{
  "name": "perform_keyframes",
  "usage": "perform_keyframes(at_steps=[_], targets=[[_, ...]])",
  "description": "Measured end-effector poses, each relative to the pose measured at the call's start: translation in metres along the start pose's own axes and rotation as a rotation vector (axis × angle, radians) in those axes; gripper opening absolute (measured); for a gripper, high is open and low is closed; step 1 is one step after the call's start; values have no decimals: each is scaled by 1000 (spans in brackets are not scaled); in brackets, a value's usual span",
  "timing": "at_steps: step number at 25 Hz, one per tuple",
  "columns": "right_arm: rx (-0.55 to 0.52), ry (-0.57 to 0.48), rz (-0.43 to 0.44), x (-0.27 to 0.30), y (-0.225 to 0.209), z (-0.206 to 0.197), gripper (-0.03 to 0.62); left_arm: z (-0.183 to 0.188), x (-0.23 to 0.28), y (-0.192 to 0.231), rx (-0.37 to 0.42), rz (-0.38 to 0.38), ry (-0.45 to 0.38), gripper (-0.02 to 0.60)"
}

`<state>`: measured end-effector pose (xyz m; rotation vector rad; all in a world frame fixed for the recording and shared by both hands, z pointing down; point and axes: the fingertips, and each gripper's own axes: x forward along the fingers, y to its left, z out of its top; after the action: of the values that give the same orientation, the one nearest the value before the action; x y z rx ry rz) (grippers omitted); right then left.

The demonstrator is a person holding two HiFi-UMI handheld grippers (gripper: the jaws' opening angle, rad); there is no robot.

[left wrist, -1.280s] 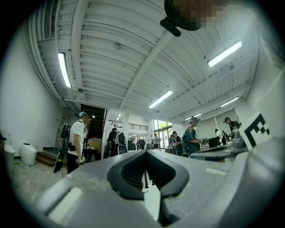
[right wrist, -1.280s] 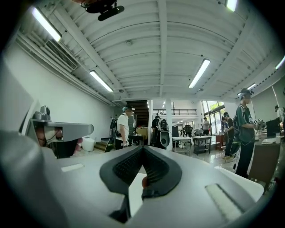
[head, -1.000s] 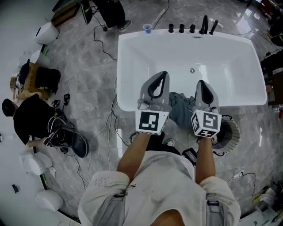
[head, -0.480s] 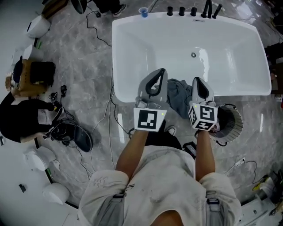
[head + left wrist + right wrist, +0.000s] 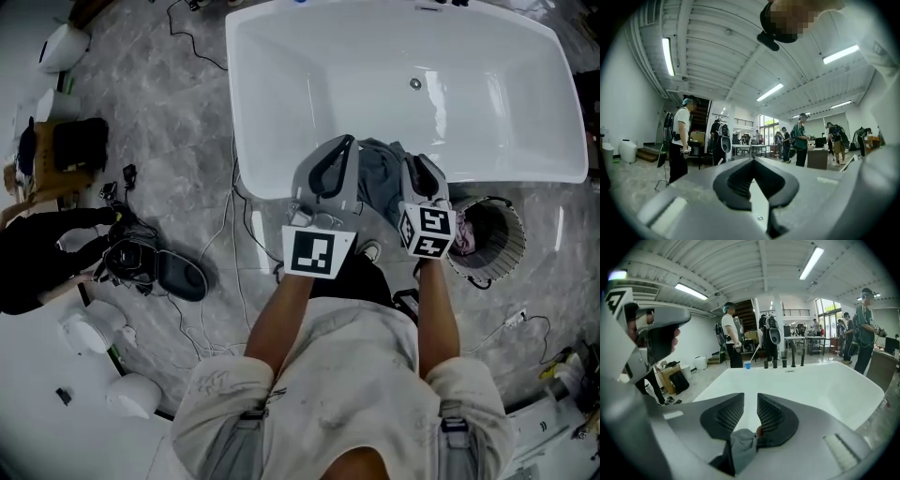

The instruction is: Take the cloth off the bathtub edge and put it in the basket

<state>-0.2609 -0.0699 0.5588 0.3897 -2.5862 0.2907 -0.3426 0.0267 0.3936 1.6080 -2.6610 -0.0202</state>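
Bathtub (image 5: 281,103) glossy white, cloth (image 5: 375,174) dull grey-blue, basket (image 5: 517,246) pale grey with ribbed wall, floor (image 5: 169,122) grey marbled with white veins; left hand-held gripper (image 5: 349,141) and right hand-held gripper (image 5: 413,161) light grey, pads (image 5: 727,416) black and cross-hatched, cube (image 5: 313,251) white with black square markers

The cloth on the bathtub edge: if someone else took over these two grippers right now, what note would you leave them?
Left gripper: shut, empty, beside the cloth.
Right gripper: jaws have just been opening, narrow gap; a cloth fold sits low between them, not pinched.
Cloth: draped over the near edge of the bathtub, between both grippers.
Basket: beside the bathtub, on the right.
Done: nothing yet.
Left: grip the cloth, lift it, drop it in the basket.
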Motion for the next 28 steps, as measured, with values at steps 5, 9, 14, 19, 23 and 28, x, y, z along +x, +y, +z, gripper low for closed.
perform_keyframes(at_steps=[5,9,14,19,23,28], targets=[[-3,116,14,20,8,-42,120,-16,1,7,-27,-16,26,-3],[3,208,29,34,10,-77,171,-37,5,9,-35,-33,51,-3],[32,293,36,49,6,-114,229,-65,15,8,-51,-63,94,-3],[54,399,66,63,5,-152,370,-81,18,7,-63,-85,126,-3],[55,473,64,75,-2,-175,431,-88,23,6,-62,-105,139,-3],[56,538,45,86,-8,-197,487,-95,26,10,-64,-113,149,-3]])
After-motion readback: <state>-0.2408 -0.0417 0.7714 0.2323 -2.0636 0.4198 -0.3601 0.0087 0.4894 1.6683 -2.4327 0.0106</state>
